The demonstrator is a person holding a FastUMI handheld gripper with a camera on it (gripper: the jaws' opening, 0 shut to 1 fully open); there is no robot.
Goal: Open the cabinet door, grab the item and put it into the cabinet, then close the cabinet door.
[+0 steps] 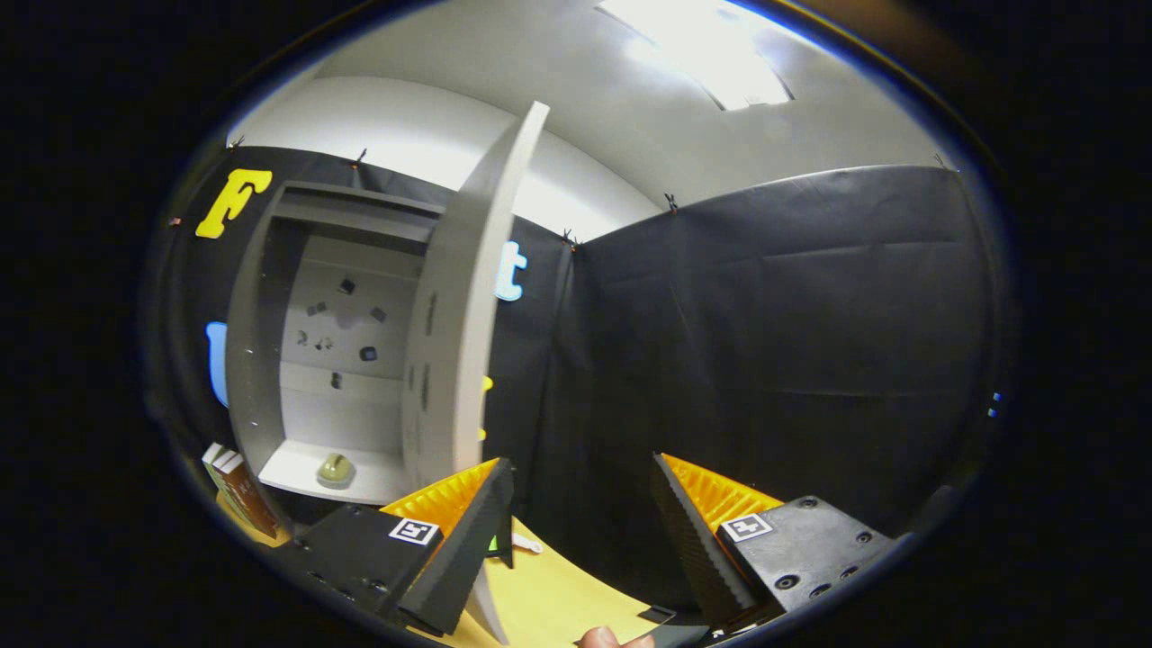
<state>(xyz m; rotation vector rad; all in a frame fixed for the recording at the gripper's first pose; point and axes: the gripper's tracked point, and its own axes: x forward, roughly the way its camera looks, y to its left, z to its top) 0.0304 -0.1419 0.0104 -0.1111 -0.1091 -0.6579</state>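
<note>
The grey cabinet [256, 342] stands ahead on the left, open, with pale back panels and a white bottom shelf. Its door [468, 342] is swung out towards me, edge on, and reaches down behind my left finger [468, 549]. A small olive-green rounded item [335, 468] rests on the bottom shelf inside the cabinet. My gripper [580, 461] is open, and nothing sits between its fingers. The left finger is close against the door's lower edge; whether it touches I cannot tell. The right finger [697, 540] points at the dark booth wall.
A yellow tabletop [549, 594] lies under the fingers. Books [238, 490] lean beside the cabinet's left foot. A small white object [526, 543] lies on the table by the door's base. A person's fingertip [603, 637] shows below the fingers. The black cloth wall [765, 342] closes off the right.
</note>
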